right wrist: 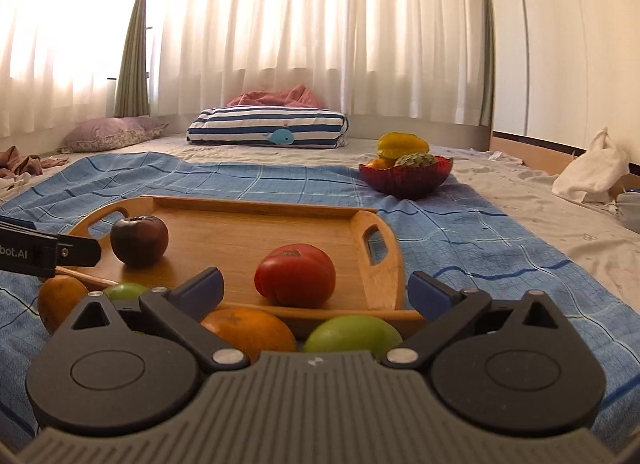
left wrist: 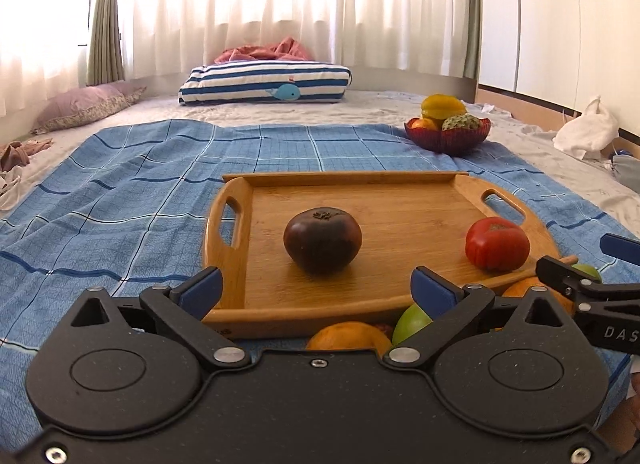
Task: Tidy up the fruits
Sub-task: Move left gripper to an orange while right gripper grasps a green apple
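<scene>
Here, left wrist view: left tongs (left wrist: 316, 288) gaped wide and empty before the dark fruit (left wrist: 322, 239) on the tray (left wrist: 400, 180); a nudge might roll it. Right wrist view: right tongs (right wrist: 316, 290), equally wide and empty, faced the tomato (right wrist: 295, 274); the orange (right wrist: 248, 330) on the soft bed could roll away.

left hand-held gripper (left wrist: 316, 288) — jaws wide, empty | right hand-held gripper (right wrist: 316, 290) — same

- Wooden tray (left wrist: 360, 288): bare board between dark fruit (left wrist: 322, 239) and red fruit (left wrist: 497, 243).
- Near rim: orange (right wrist: 248, 330) and green fruits (right wrist: 352, 334) crowd it.
- Blue cloth (left wrist: 120, 192), left: open.
</scene>
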`<move>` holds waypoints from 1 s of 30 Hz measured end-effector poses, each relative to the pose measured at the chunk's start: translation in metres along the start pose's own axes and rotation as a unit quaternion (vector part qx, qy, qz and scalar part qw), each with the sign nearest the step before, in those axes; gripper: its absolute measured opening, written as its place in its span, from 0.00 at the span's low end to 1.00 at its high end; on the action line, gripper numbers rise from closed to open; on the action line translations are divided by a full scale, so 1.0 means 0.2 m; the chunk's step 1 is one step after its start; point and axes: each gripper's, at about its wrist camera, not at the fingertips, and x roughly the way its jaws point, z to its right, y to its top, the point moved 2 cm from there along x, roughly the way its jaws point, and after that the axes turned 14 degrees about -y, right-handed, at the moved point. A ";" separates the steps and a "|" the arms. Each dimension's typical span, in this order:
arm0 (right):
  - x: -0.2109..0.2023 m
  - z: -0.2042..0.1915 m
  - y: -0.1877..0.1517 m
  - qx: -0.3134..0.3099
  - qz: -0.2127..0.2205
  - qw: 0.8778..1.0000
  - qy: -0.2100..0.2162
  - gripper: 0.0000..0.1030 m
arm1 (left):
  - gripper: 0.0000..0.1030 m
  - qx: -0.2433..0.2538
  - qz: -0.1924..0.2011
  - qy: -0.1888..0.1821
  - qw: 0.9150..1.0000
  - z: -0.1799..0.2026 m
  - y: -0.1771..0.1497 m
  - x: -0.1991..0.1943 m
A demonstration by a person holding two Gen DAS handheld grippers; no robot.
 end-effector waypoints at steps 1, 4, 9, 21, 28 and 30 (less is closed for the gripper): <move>0.00 0.01 -0.01 0.003 0.001 1.000 -0.003 1.00 | 0.98 -0.001 -0.002 0.000 1.000 0.00 -0.01 0.00; -0.02 0.03 -0.03 0.008 0.007 1.000 -0.016 1.00 | 0.98 -0.006 -0.012 0.002 1.000 0.00 -0.06 0.01; -0.06 0.05 -0.07 0.001 0.022 0.999 -0.044 1.00 | 0.99 -0.002 -0.011 0.012 1.000 0.01 -0.11 -0.01; -0.07 0.13 -0.13 0.042 0.012 0.993 -0.110 0.84 | 0.96 -0.026 0.007 0.031 0.999 0.01 -0.18 -0.04; -0.09 0.19 -0.12 0.081 0.016 0.988 -0.134 0.82 | 0.68 -0.046 0.015 0.013 0.999 0.01 -0.18 -0.09; -0.09 0.21 -0.11 0.081 0.013 0.987 -0.135 0.81 | 0.58 -0.045 0.016 0.006 0.999 0.02 -0.17 -0.09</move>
